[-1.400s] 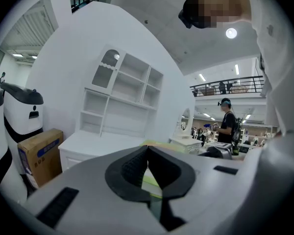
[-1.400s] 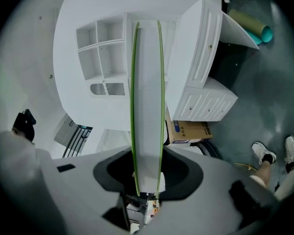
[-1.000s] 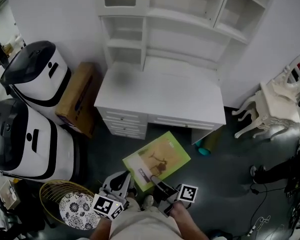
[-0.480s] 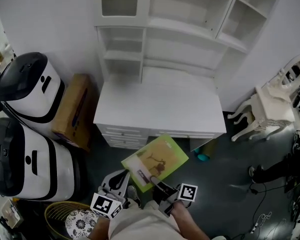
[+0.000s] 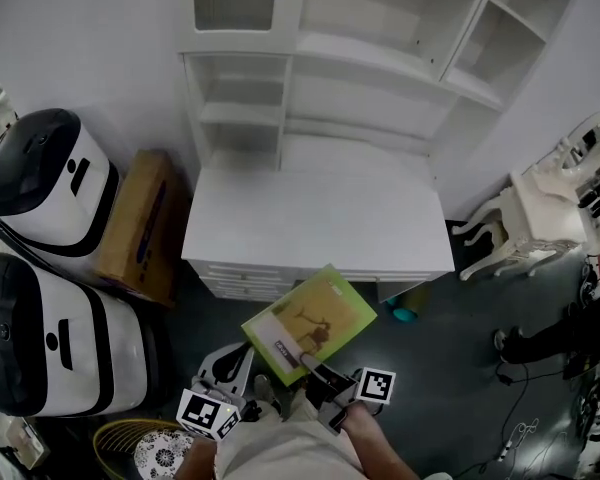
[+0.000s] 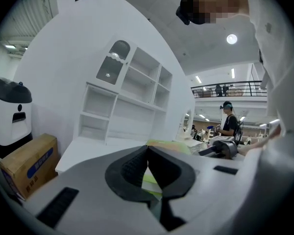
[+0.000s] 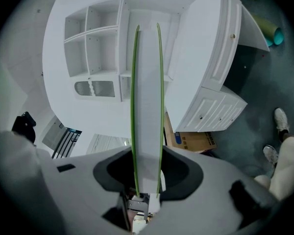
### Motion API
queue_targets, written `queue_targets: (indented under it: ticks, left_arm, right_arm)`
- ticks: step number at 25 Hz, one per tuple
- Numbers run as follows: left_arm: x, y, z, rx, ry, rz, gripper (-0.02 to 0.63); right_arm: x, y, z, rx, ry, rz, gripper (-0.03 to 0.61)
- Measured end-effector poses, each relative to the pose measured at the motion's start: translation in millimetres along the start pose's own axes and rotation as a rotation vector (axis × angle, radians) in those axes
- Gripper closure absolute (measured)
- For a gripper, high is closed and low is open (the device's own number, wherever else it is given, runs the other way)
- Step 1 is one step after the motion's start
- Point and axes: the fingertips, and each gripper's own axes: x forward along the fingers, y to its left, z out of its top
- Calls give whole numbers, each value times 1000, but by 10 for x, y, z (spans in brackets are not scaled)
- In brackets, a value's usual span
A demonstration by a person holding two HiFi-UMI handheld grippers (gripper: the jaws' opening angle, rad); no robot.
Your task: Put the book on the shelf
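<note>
A thin green-covered book [image 5: 310, 323] is held flat in front of the white desk [image 5: 315, 218], with my right gripper [image 5: 315, 365] shut on its near edge. In the right gripper view the book [image 7: 147, 106] runs edge-on between the jaws, its white pages showing between two green covers. The white shelf unit [image 5: 360, 58] rises behind the desk with empty compartments. My left gripper [image 5: 232, 366] hangs low beside the book, jaws together with nothing between them [image 6: 148, 168].
Two large white-and-black machines [image 5: 50, 258] stand at the left, with a cardboard box [image 5: 135, 223] between them and the desk. A white chair [image 5: 535, 228] stands at the right. A wicker basket [image 5: 140, 448] is at the lower left. Another person [image 6: 230, 124] stands far off.
The view has shifted forward and tilted up slightly, showing more of the shelf unit. The book and both grippers keep their places relative to me.
</note>
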Motion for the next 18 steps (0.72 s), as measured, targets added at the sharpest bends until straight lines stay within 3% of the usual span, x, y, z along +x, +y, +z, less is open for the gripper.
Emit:
queue_targets:
  ticks: [7, 18]
  left_arm:
    - [465, 200, 80, 0, 14, 49, 604]
    - [1371, 525, 585, 13, -38, 164, 604]
  right_arm:
    - [321, -72, 490, -2, 70, 5, 430]
    - [867, 141, 1455, -48, 208, 76, 430]
